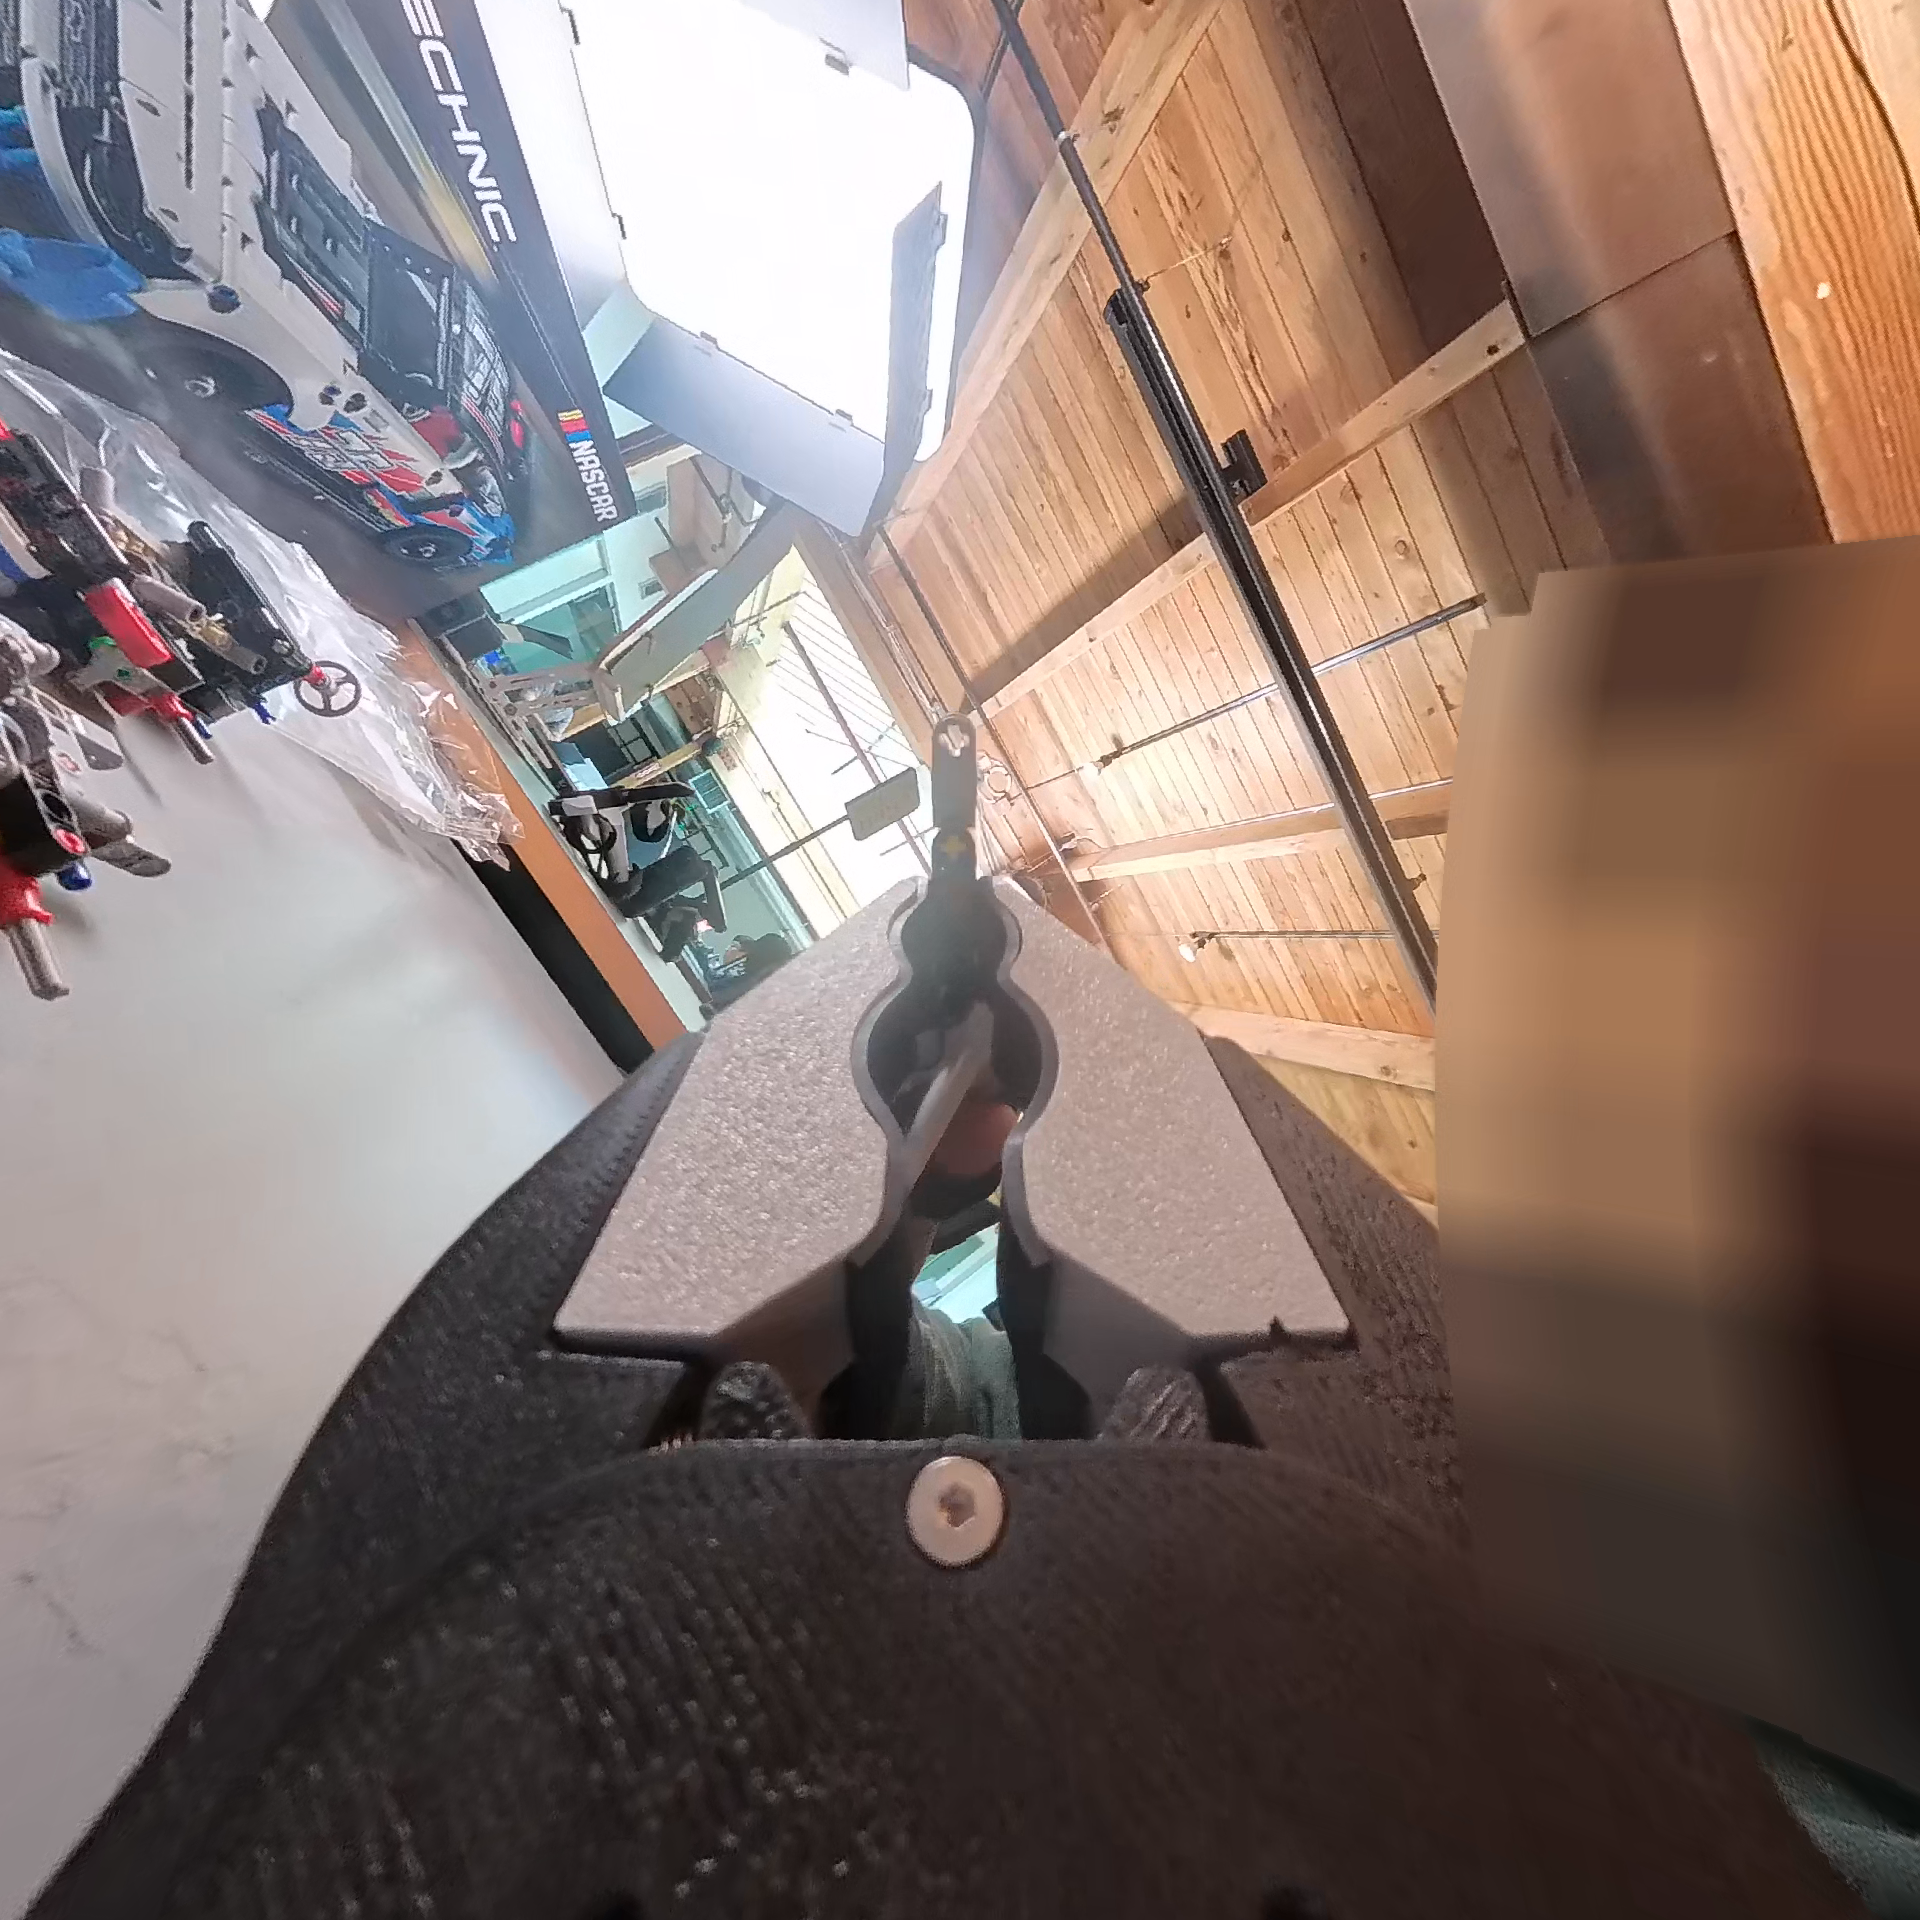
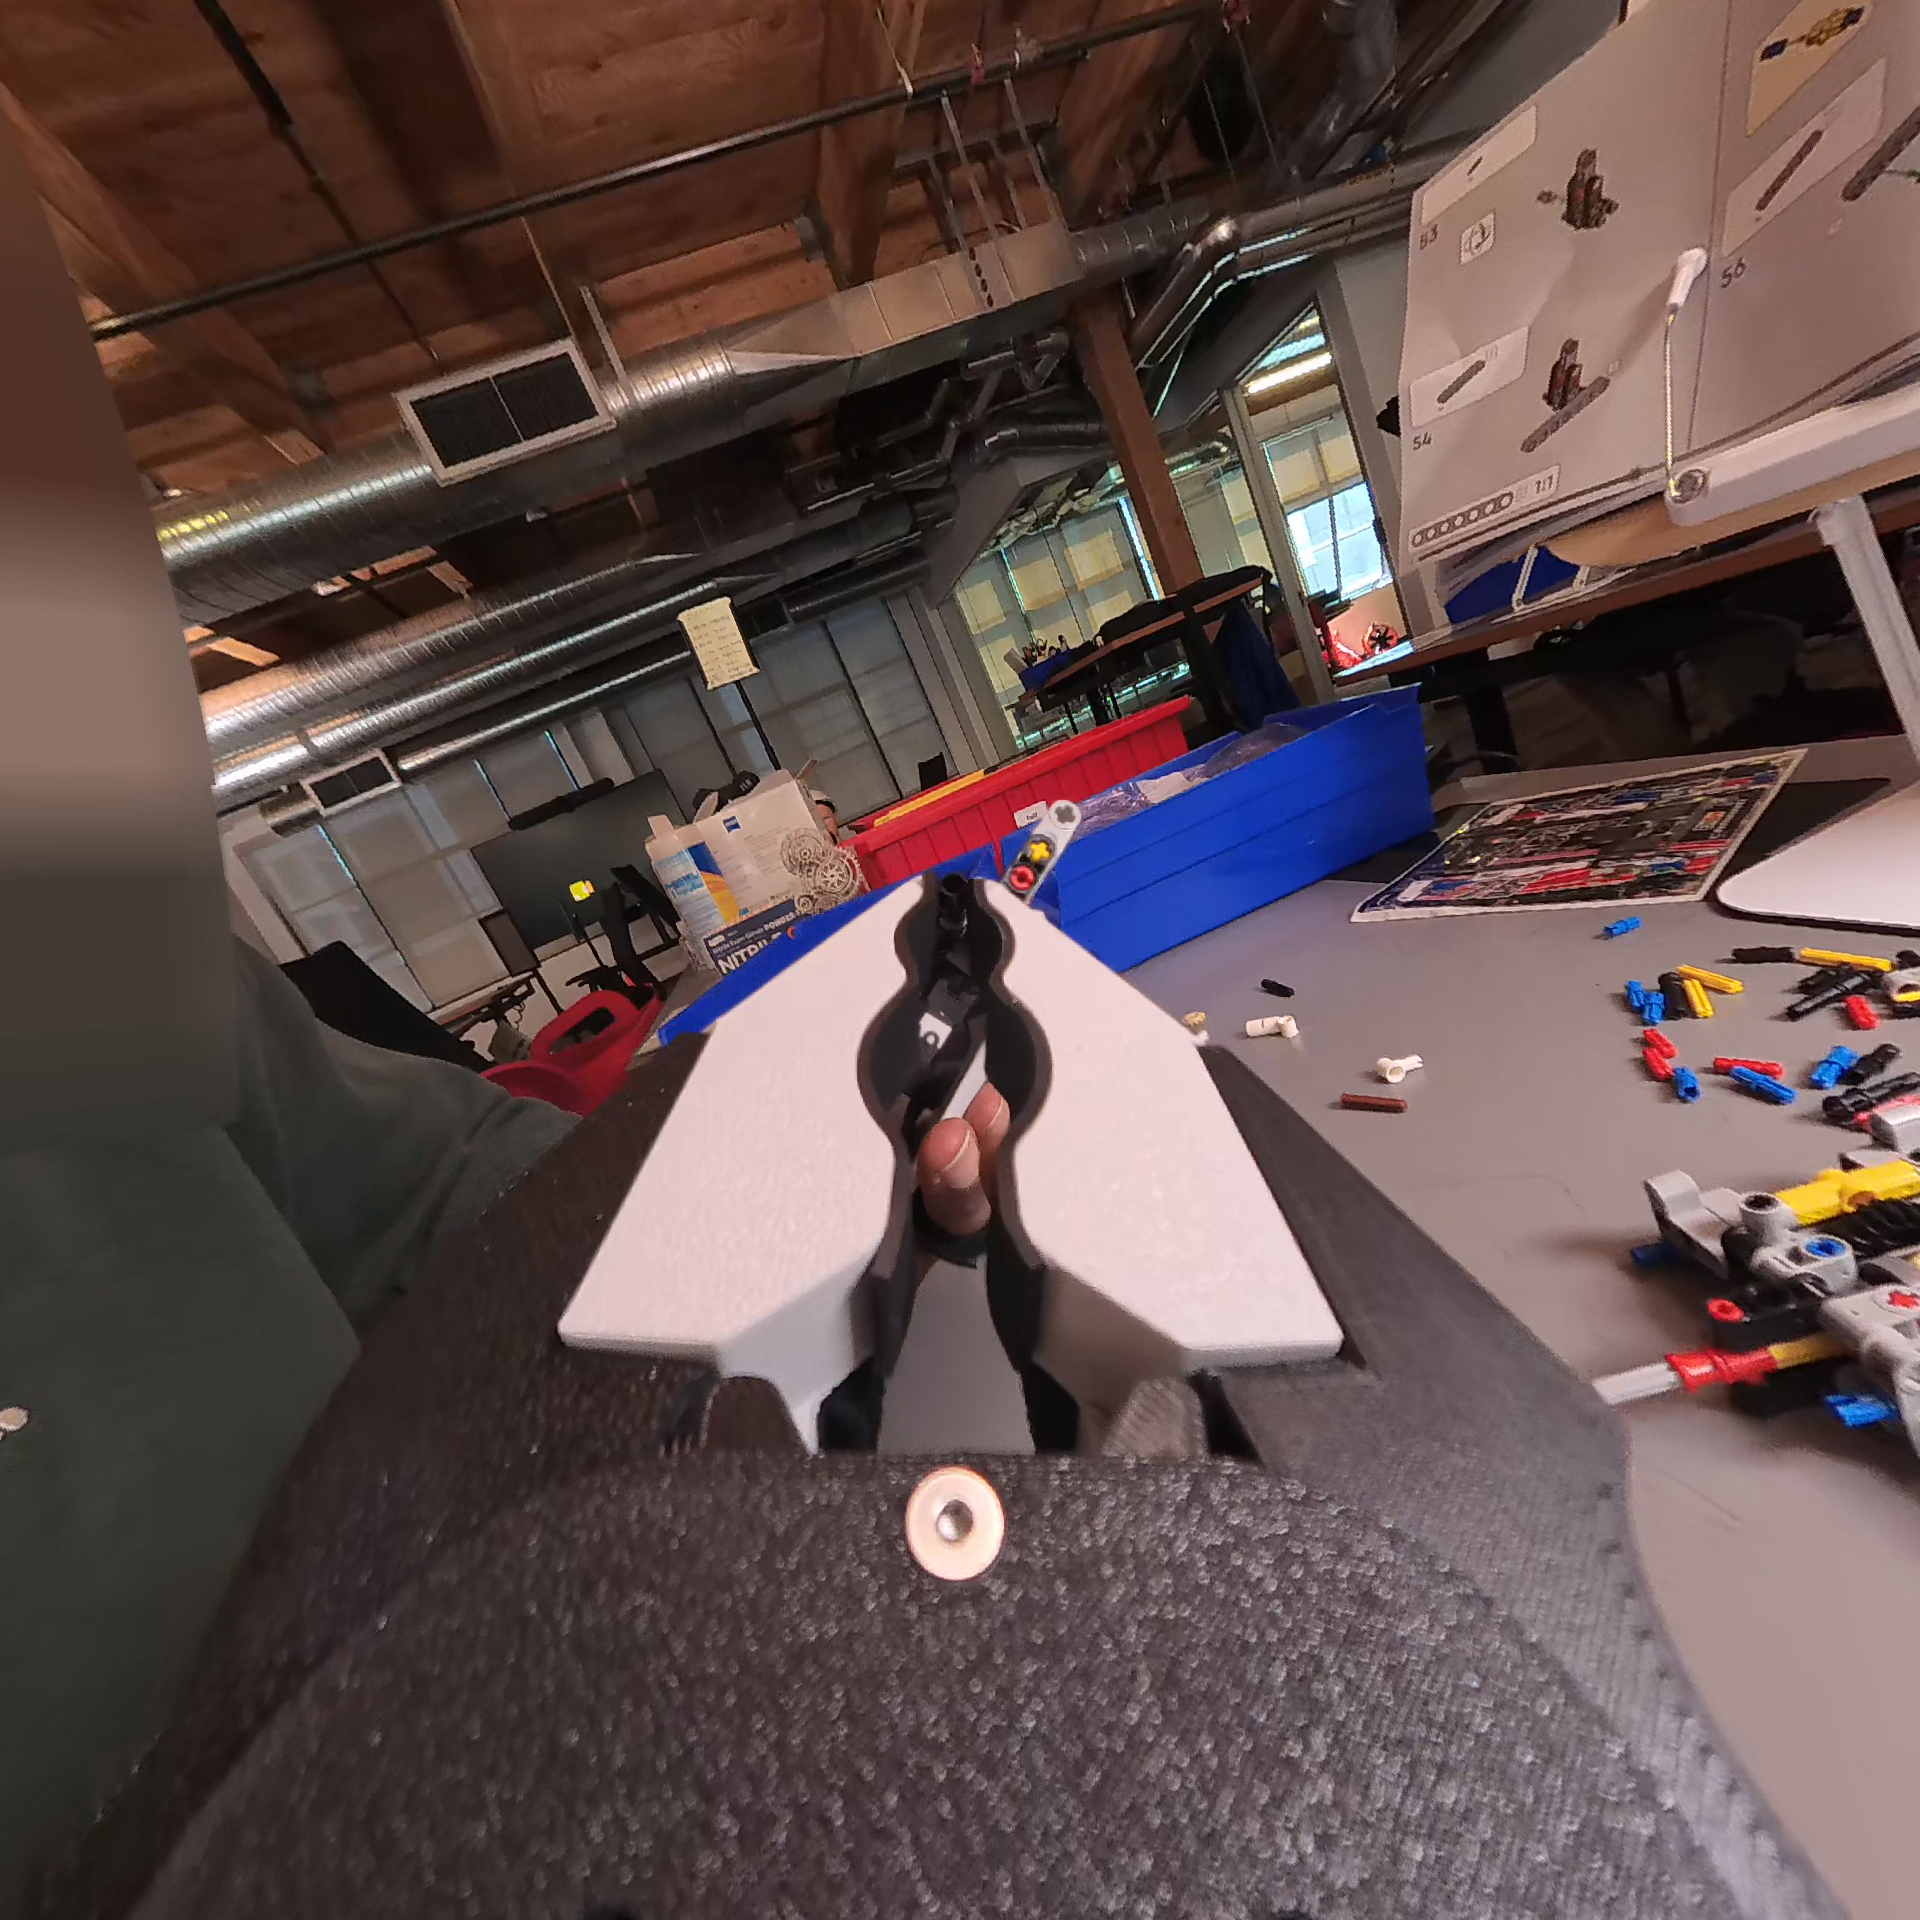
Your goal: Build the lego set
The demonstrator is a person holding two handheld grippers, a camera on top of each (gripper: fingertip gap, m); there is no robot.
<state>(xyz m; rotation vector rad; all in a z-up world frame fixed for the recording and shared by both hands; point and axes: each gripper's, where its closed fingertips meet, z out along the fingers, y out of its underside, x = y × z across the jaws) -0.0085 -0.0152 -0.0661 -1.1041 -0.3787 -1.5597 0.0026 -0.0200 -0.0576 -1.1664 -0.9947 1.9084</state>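
Left wrist view shows the left gripper point(image 1: 951, 904), its grainy grey fingers point(image 1: 790, 1101) closed on a slim dark toy beam point(image 1: 954, 790) with a yellow cross-shaped pin, raised against the plank ceiling point(image 1: 1195, 436). Right wrist view shows the right gripper point(image 2: 954, 902), its smooth pale fingers point(image 2: 1122, 1132) shut on a small black plastic piece point(image 2: 951, 925), with a grey holed beam point(image 2: 1042, 850) just beside its tip. Behind stand ribbed blue bins point(image 2: 1247, 831); loose plastic pins point(image 2: 1725, 1039) scatter the matte grey table point(image 2: 1455, 1143).

Left wrist view rolled sideways, right upright — both share table point(image 2: 1507, 1039)
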